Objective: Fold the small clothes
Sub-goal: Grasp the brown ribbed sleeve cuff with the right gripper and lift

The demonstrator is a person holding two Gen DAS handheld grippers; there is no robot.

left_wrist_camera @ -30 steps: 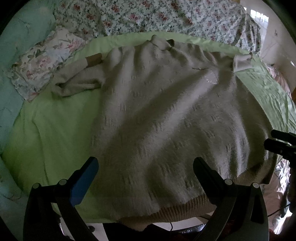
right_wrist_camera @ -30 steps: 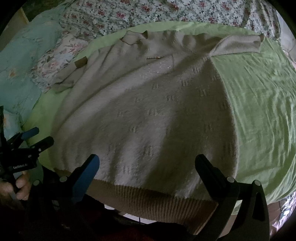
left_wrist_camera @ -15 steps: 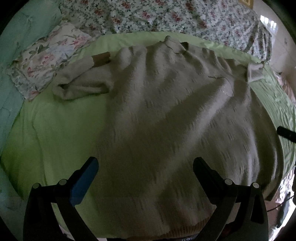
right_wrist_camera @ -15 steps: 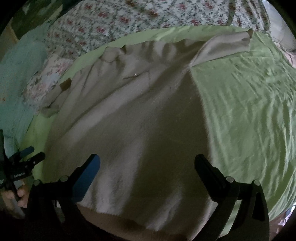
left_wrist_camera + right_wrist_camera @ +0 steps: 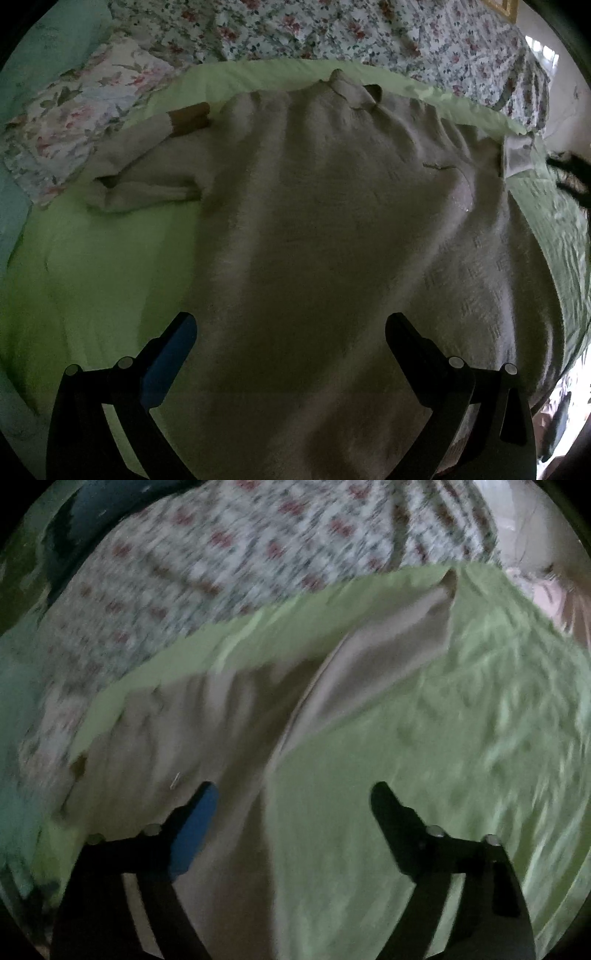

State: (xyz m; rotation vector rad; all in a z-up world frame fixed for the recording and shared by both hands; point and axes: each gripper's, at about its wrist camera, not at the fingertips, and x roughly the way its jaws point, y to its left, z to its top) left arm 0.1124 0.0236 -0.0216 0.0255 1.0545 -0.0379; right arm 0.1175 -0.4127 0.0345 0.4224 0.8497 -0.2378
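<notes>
A beige knit sweater (image 5: 325, 229) lies spread flat on a light green sheet (image 5: 92, 266), collar at the far side. Its left sleeve (image 5: 147, 177) is bunched, with a brown cuff. Its right sleeve (image 5: 391, 642) stretches out to the far right. My left gripper (image 5: 290, 328) is open and empty, low over the sweater's lower body. My right gripper (image 5: 293, 797) is open and empty over the sweater's right edge below the armpit. The right wrist view is blurred.
A floral quilt (image 5: 332, 33) lies along the far side of the bed. A floral pillow (image 5: 66, 122) and teal bedding (image 5: 48, 44) lie at the far left. The green sheet (image 5: 461, 757) stretches to the right of the sweater.
Both grippers have moved forward over the sweater, and the hem has dropped out of view. The right gripper has swung right, toward the right sleeve and armpit.
</notes>
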